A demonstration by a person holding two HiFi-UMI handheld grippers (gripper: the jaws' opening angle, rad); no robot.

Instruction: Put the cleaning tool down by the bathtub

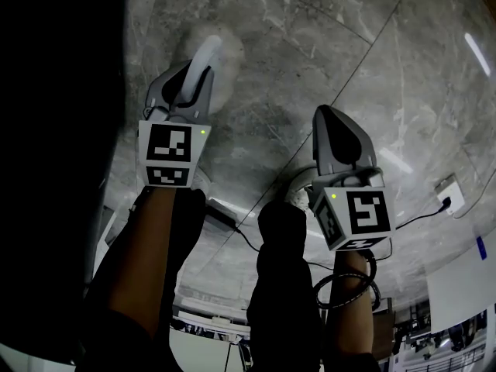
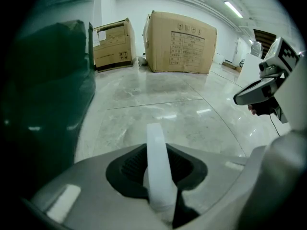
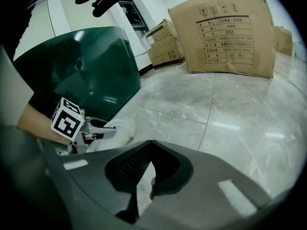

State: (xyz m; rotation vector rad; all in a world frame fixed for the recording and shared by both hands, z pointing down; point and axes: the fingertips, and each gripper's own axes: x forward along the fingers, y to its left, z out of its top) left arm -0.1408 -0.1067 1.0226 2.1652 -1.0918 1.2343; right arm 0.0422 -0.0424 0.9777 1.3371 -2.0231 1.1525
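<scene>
My left gripper (image 1: 195, 74) is shut on the white handle of the cleaning tool (image 1: 211, 51), which sticks out past the jaws over the marble floor (image 1: 325, 45). In the left gripper view the handle (image 2: 156, 162) stands up between the dark pads. From the right gripper view the tool's pale fluffy head (image 3: 121, 128) shows beside the left gripper's marker cube (image 3: 65, 120). The dark green bathtub (image 3: 96, 66) rises just left of it and fills the left side (image 2: 48, 95) of the left gripper view. My right gripper (image 1: 325, 116) hangs to the right, shut with nothing in it (image 3: 149, 150).
Large cardboard boxes (image 2: 180, 42) (image 3: 225, 32) stand at the far wall, with smaller ones (image 2: 112, 44) beside them. A white socket block with a black cable (image 1: 449, 192) lies on the floor at the right. Glossy marble tiles (image 2: 163, 104) stretch between tub and boxes.
</scene>
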